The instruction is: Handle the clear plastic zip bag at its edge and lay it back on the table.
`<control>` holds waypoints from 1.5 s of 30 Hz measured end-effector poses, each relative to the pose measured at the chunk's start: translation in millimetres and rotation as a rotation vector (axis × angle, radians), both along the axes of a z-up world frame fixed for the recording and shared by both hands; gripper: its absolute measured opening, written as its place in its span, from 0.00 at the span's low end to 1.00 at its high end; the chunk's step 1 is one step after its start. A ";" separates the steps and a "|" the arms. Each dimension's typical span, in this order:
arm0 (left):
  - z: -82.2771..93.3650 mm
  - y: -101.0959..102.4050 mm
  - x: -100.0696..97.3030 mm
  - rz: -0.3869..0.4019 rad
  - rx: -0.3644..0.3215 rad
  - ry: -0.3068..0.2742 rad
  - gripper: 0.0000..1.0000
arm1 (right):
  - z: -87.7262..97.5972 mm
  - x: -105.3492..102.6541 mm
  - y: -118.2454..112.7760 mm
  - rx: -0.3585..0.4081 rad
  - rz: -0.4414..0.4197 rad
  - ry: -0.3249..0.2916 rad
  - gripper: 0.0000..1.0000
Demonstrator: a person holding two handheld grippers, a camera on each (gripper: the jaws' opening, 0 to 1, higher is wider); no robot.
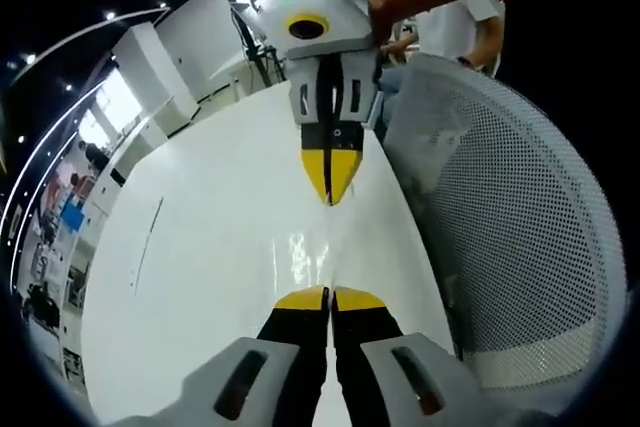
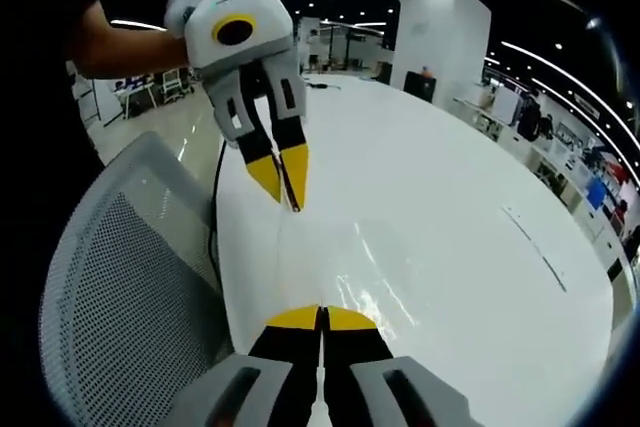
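White tabletop (image 1: pixel 200 247) runs long and glossy under both grippers, with a mesh chair back (image 1: pixel 520 237) pushed against its edge and an open hall behind. The left gripper (image 1: pixel 329 299) has its yellow-tipped jaws pressed together on the near edge of the clear plastic zip bag (image 1: pixel 312 252); the right gripper (image 2: pixel 322 318) has its jaws likewise closed on the opposite edge, and faces the left one across the bag's length. The bag hangs stretched between the two, just over the table or barely touching it (I cannot tell which). It is nearly invisible, showing only as bright glare streaks and a faint crease, flat and seemingly empty.

By my reading the holding step is in hand and the laying down is not yet done. The next move calls for lowering both ends together, keeping the film taut, then parting the jaws so it settles flat.
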State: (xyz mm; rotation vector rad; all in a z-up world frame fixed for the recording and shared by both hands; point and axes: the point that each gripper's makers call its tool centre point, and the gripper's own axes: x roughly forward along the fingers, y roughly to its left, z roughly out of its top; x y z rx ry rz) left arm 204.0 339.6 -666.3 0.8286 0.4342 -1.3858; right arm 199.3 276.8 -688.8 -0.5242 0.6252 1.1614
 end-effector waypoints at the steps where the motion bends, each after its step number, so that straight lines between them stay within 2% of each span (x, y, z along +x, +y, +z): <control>1: 1.0 -0.1 -0.4 0.001 -0.004 0.005 0.00 | 0.4 -0.1 0.0 0.001 0.000 0.002 0.00; 5: 7.4 -1.4 0.7 0.010 -0.037 0.009 0.02 | 1.1 1.1 -0.7 -0.004 0.002 -0.004 0.00; 11: 29.7 -8.2 3.7 0.038 -0.133 -0.004 0.12 | 1.6 2.6 -1.6 0.002 -0.007 0.003 0.00; 15: 36.9 -12.8 2.6 0.034 -0.153 -0.016 0.15 | 3.0 4.1 -2.3 0.010 -0.017 0.007 0.00; 26: 44.2 -24.2 -0.6 -0.003 -0.152 -0.046 0.17 | 4.6 5.5 -3.7 0.010 -0.026 0.010 0.00; 33: 41.0 -43.4 -6.5 -0.056 -0.124 -0.079 0.18 | 8.8 8.3 -2.8 0.018 -0.036 0.023 0.00; 37: 37.3 -49.5 -8.2 -0.075 -0.115 -0.078 0.18 | 11.1 9.8 -2.4 0.020 -0.041 0.026 0.00; 45: 41.9 -54.5 -8.9 -0.088 -0.134 -0.082 0.16 | 15.3 11.1 -2.0 0.020 -0.052 0.030 0.00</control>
